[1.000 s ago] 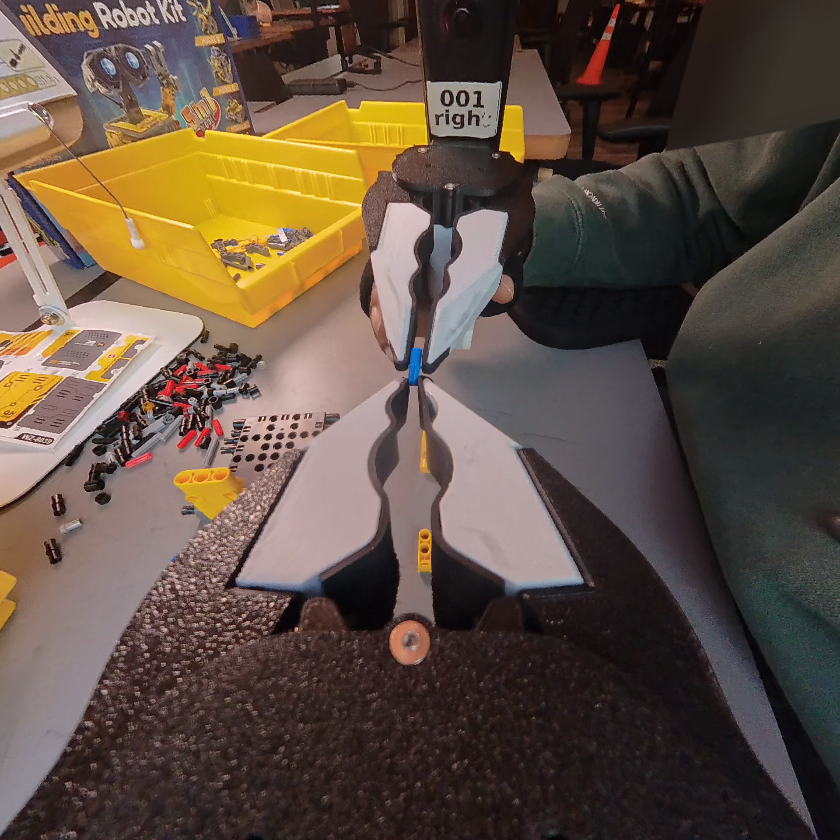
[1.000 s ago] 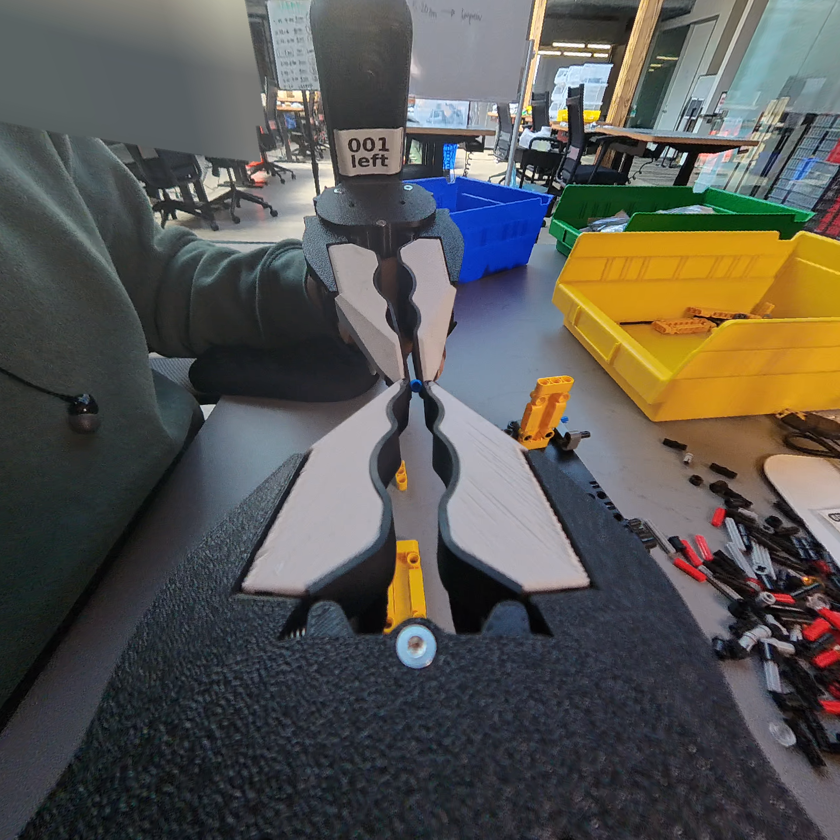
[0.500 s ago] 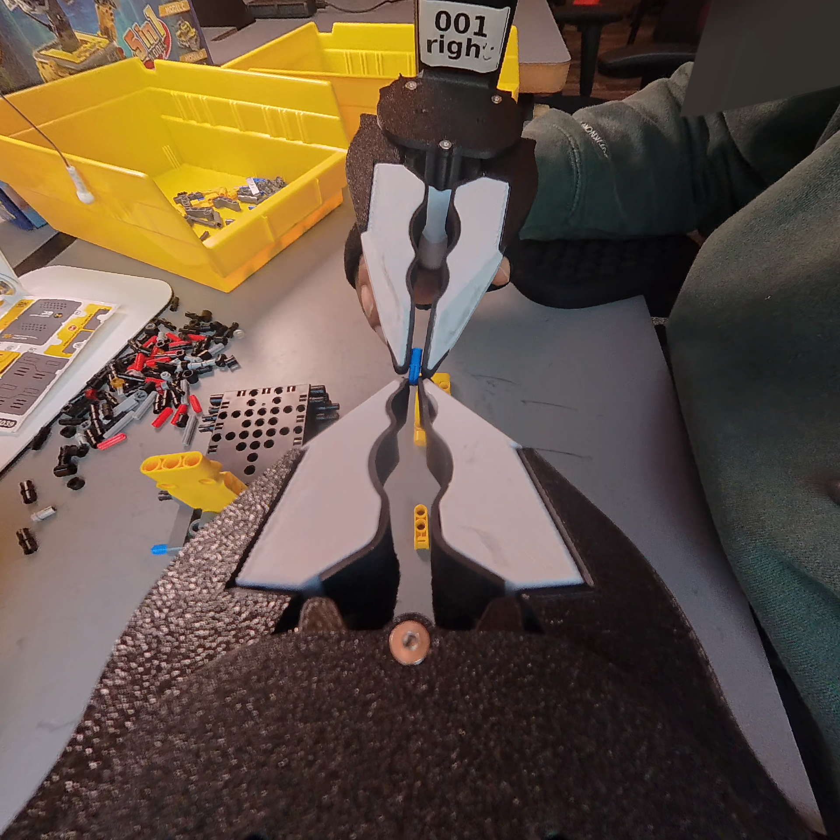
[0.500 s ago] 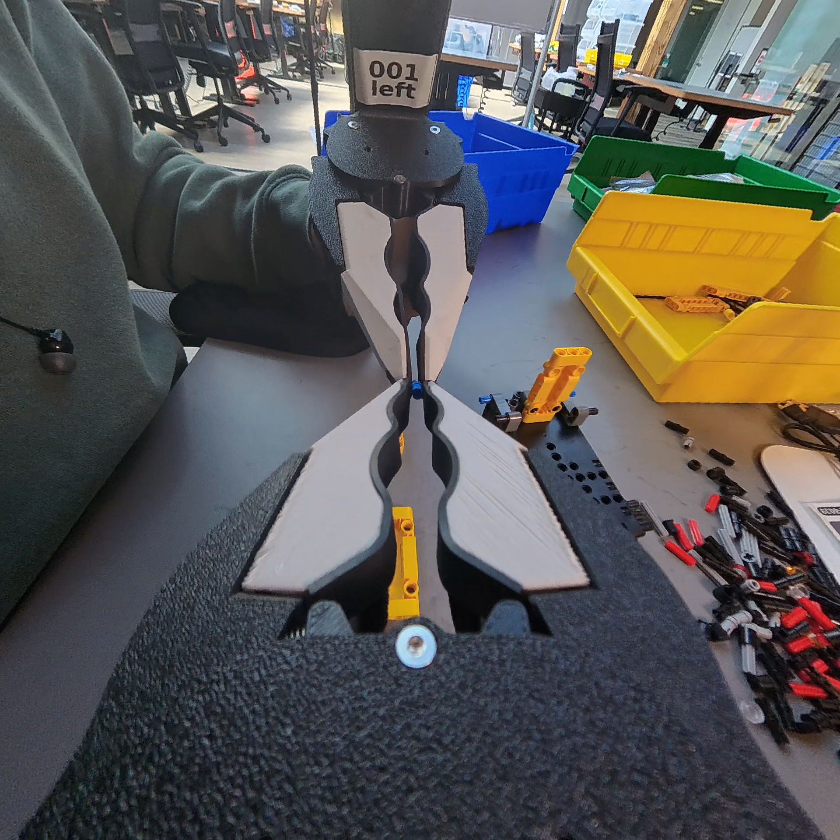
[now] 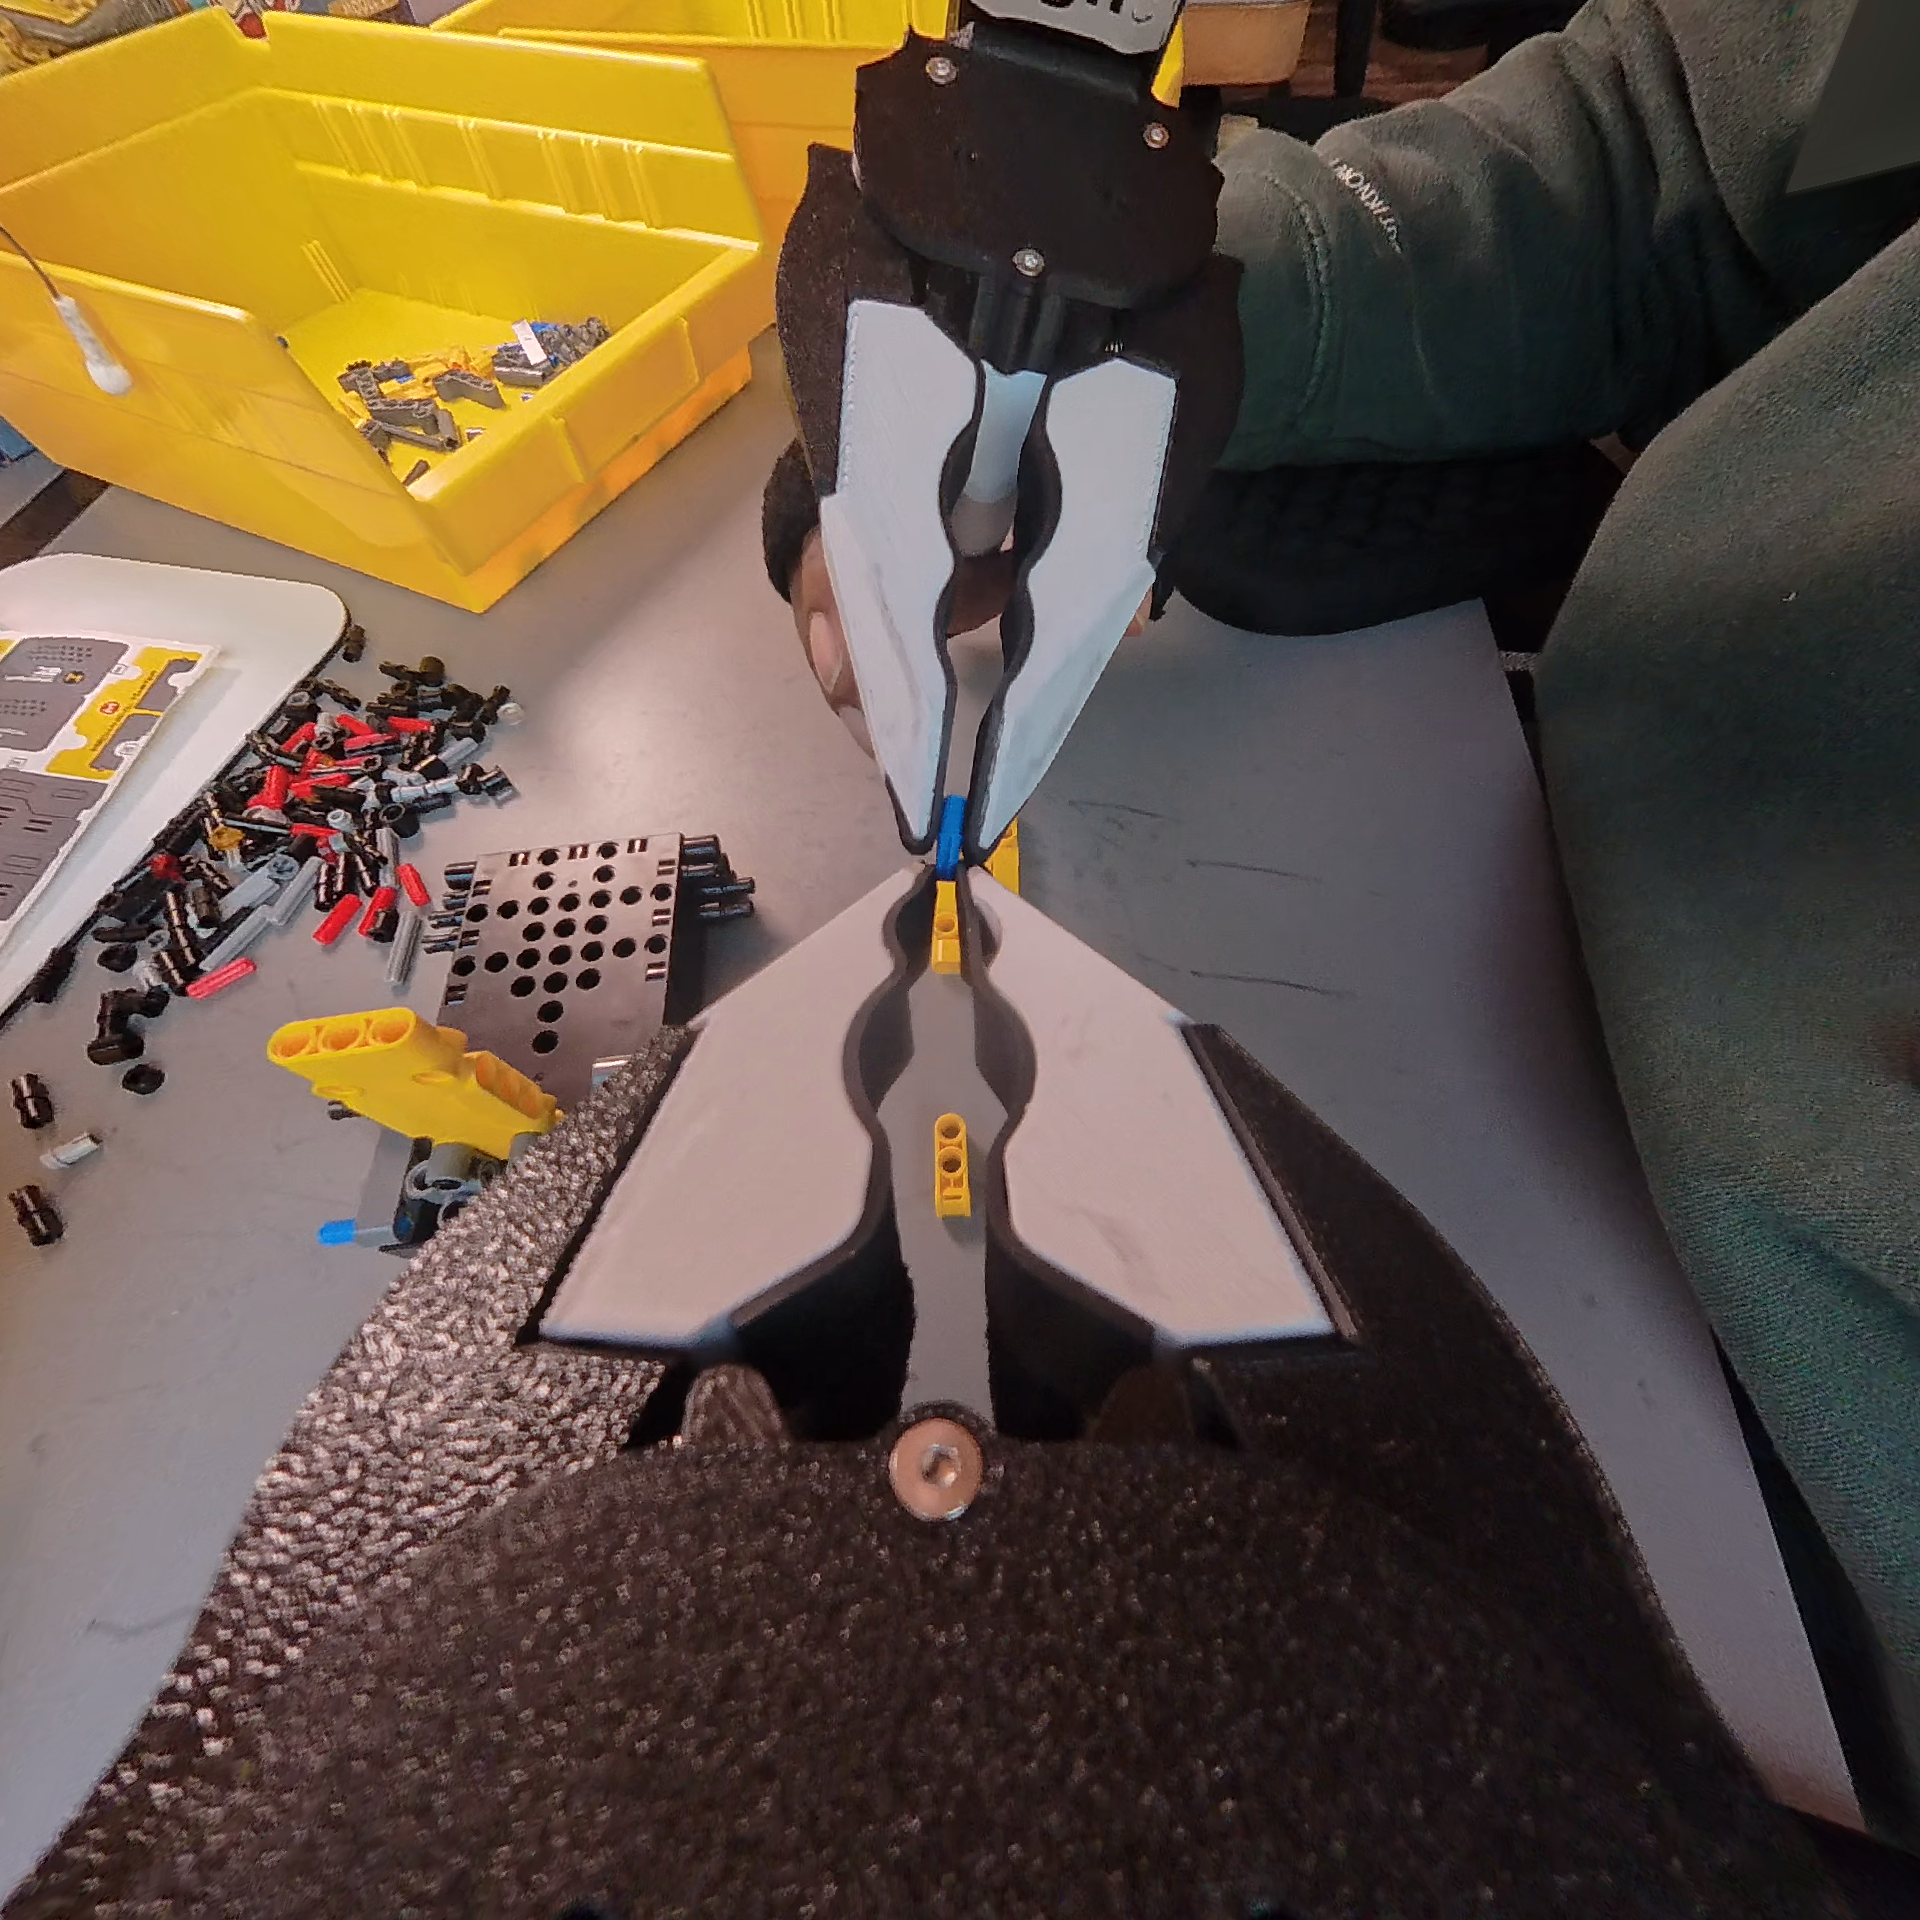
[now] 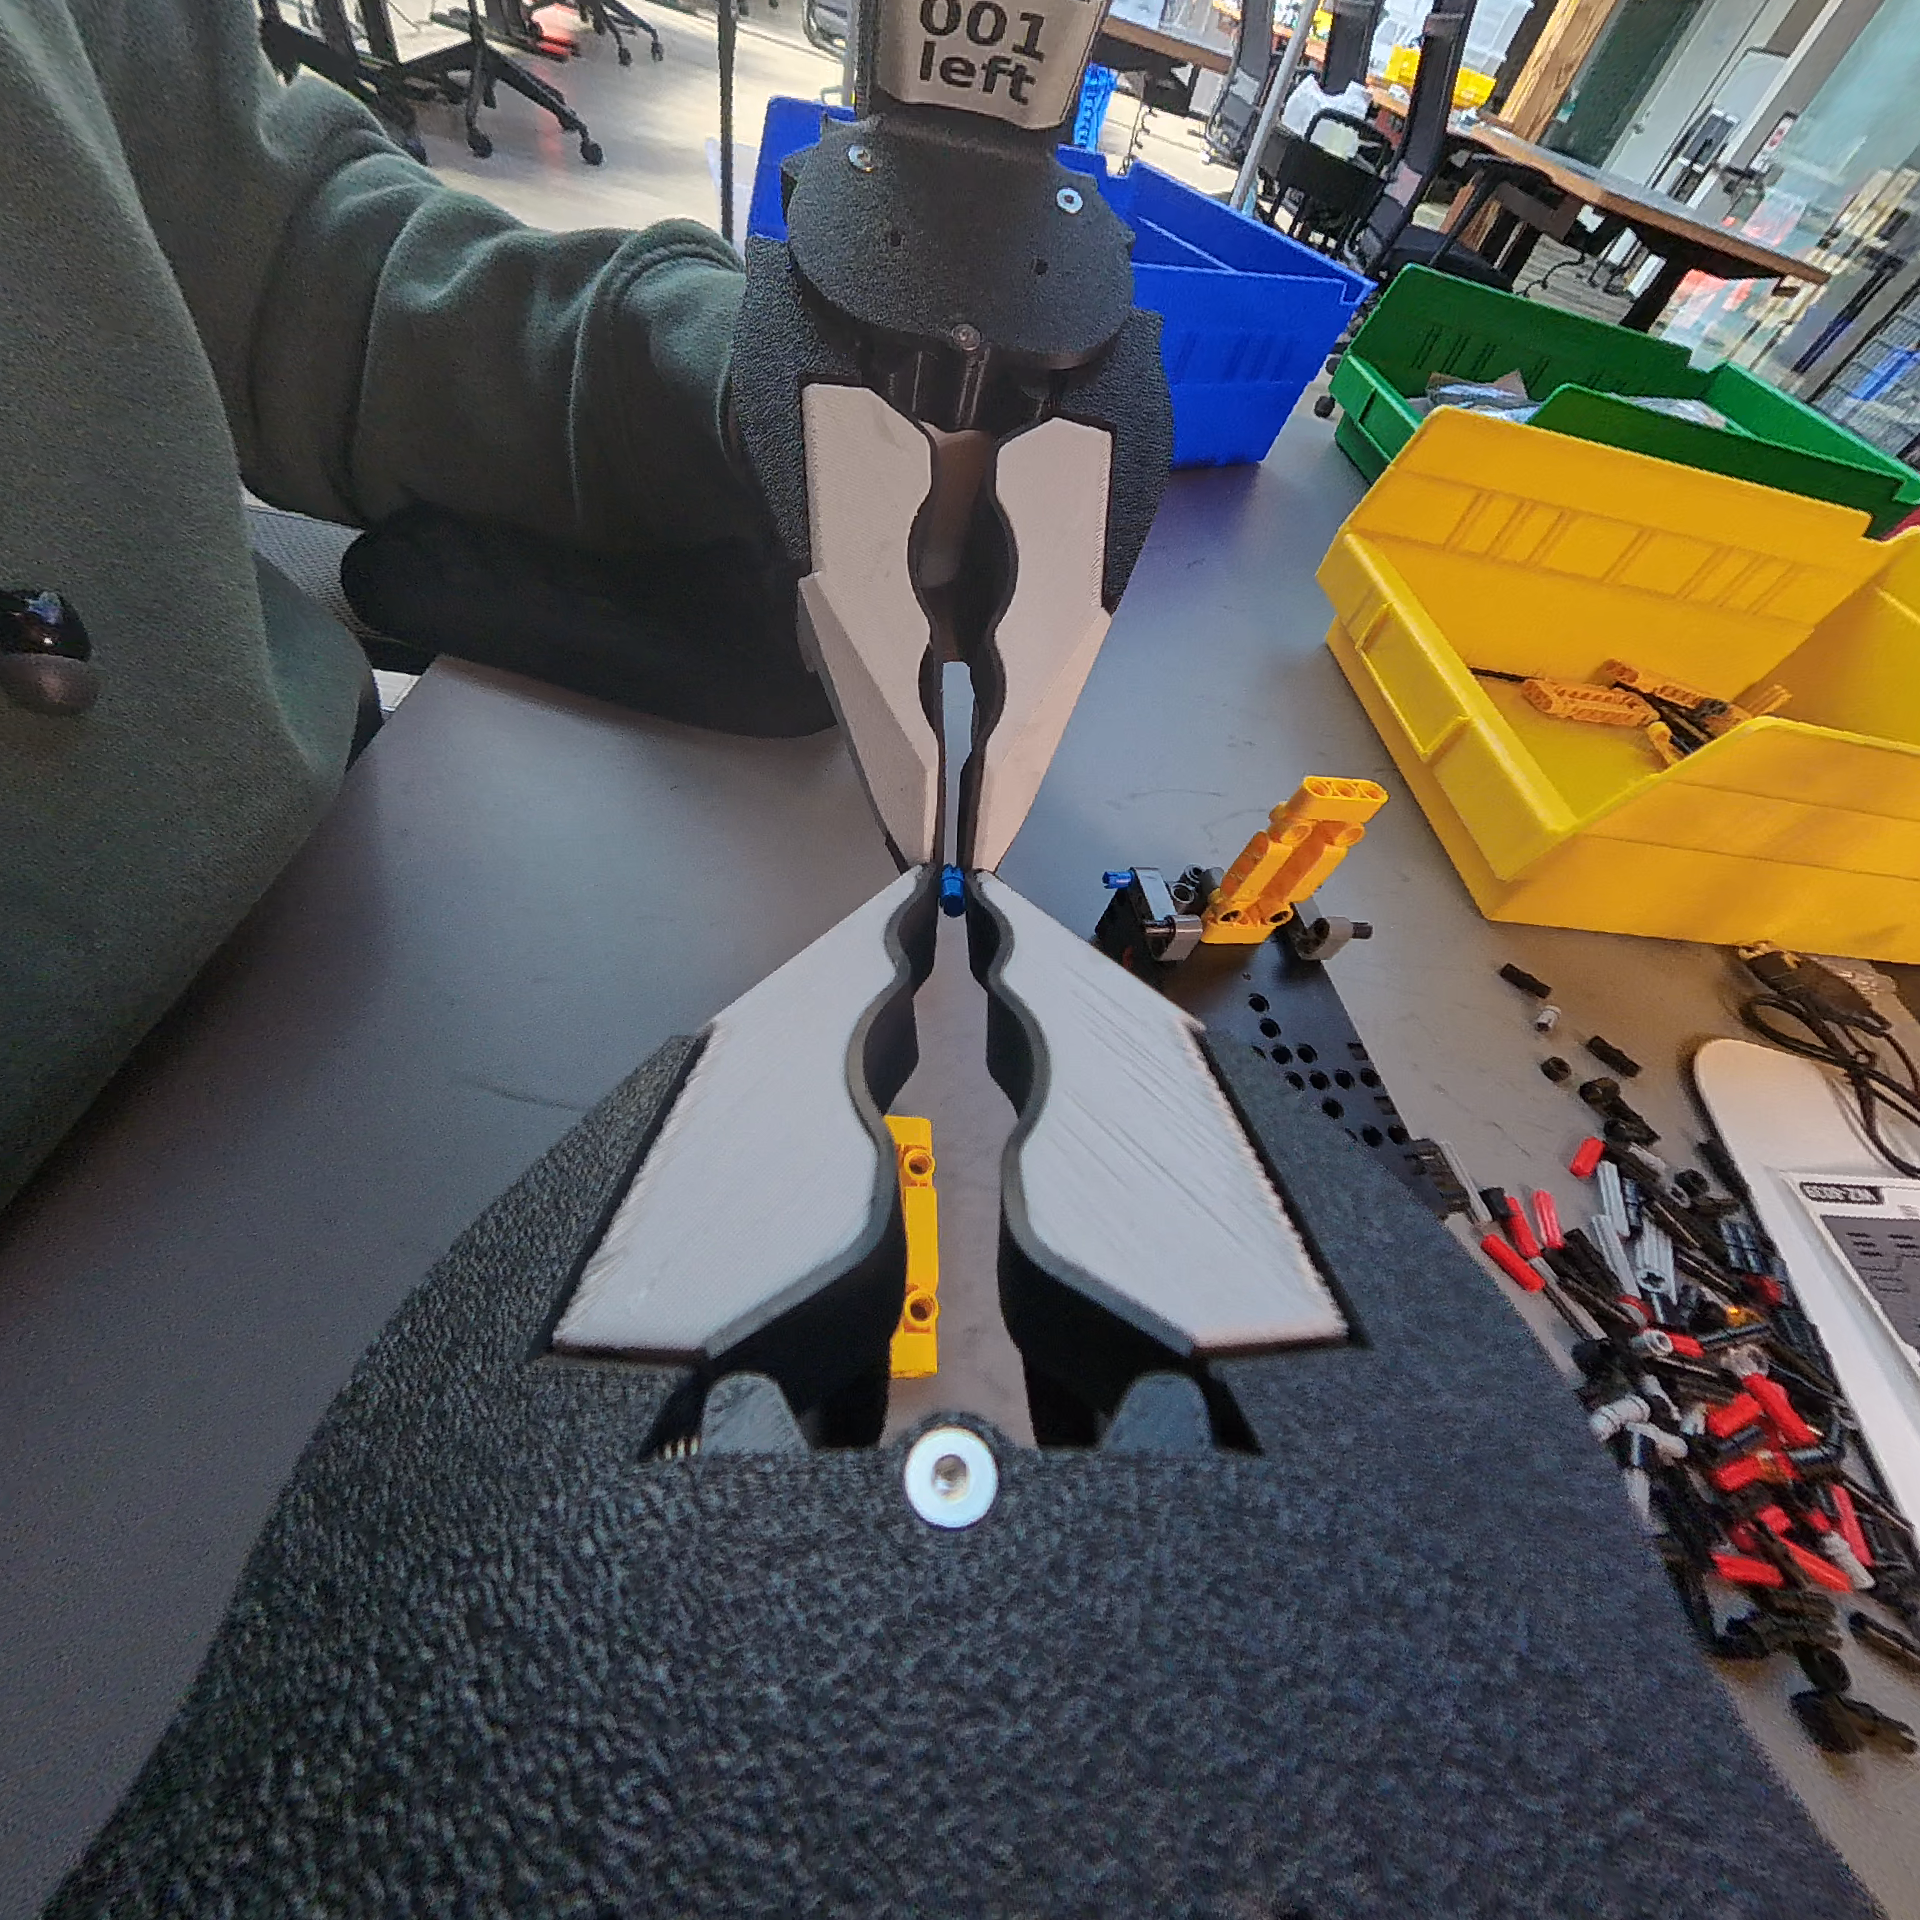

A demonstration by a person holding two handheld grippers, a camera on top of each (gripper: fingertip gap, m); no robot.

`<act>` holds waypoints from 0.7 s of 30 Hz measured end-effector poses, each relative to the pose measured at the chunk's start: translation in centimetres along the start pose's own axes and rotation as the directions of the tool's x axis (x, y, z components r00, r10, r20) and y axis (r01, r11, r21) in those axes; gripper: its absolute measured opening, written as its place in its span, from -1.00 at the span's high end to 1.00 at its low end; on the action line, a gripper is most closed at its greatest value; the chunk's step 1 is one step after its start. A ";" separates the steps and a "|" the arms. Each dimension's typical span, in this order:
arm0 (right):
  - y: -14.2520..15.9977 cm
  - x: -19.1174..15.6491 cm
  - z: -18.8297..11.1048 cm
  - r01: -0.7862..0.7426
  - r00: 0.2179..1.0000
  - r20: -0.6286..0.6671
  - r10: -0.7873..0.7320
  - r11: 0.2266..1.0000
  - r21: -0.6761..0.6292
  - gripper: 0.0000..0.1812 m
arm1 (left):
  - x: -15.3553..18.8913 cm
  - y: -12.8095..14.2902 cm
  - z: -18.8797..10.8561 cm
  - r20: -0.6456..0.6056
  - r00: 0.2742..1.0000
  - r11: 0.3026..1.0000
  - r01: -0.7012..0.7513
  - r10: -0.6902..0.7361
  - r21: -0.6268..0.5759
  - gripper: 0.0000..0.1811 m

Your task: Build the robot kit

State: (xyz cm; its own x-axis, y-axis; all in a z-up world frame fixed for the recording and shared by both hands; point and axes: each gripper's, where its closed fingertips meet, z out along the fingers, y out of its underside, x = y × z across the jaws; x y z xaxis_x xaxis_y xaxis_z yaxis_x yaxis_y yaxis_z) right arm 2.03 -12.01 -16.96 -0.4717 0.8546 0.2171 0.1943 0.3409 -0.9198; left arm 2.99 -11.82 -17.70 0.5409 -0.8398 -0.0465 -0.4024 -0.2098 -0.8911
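1. The grey tabletop (image 5: 1299, 790) carries everything; a person's green sleeve (image 5: 1455, 291) reaches in from the side.
2. Yellow bins (image 5: 343, 260) stand at the far left in the left wrist view, one holding small grey parts; in the right wrist view a yellow bin (image 6: 1621, 727) sits right of centre with a green bin (image 6: 1507, 343) and a blue bin (image 6: 1226, 281) behind it.
3. The left gripper (image 5: 940, 899) and the right gripper (image 5: 948, 831) meet tip to tip above the tabletop; both have their fingers drawn together.
4. A black perforated plate (image 5: 566, 935) lies left of the left gripper, with a yellow block assembly (image 5: 405, 1070) touching its near corner.
5. A heap of red, black and grey pins (image 5: 312, 810) lies beside the plate.
6. The left gripper's fingers clamp a small yellow beam (image 5: 945, 930); another yellow beam (image 5: 951, 1164) lies on the tabletop below.
7. The right gripper's fingers pinch a blue pin (image 5: 949, 836), its end touching the held yellow beam.
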 end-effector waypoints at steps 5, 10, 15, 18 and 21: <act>-0.6 0.6 -0.2 0.016 0.999 -0.033 -0.015 1.000 0.015 0.95 | -0.6 -0.3 -0.5 0.023 0.999 0.999 0.026 -0.026 0.030 0.93; -0.5 2.0 -1.4 -0.006 0.996 -0.090 0.008 1.000 0.019 0.95 | -1.4 3.1 -2.0 0.050 0.997 0.994 0.066 -0.062 -0.092 0.81; 0.2 2.6 -1.7 -0.027 0.994 -0.110 0.028 1.000 0.006 0.95 | -0.2 6.4 -1.5 -0.004 1.000 0.959 0.021 -0.023 -0.283 0.74; 0.5 2.5 -1.6 -0.023 0.994 -0.103 0.022 1.000 -0.008 0.95 | -0.2 7.7 -1.3 -0.009 1.000 0.935 0.005 -0.009 -0.354 0.73; 0.7 2.4 -1.8 -0.022 0.995 -0.101 0.021 1.000 -0.013 0.95 | -0.4 8.3 -1.5 0.000 1.000 0.928 0.008 -0.009 -0.371 0.75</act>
State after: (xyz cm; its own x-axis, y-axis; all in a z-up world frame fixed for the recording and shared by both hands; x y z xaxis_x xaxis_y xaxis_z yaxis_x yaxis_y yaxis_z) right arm 2.58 -9.01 -16.53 -0.3779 0.8969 0.2297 0.2162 0.3268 -0.9201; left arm -1.65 -13.93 -24.36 0.5446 -0.8378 -0.0390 -0.6434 -0.3876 -0.6601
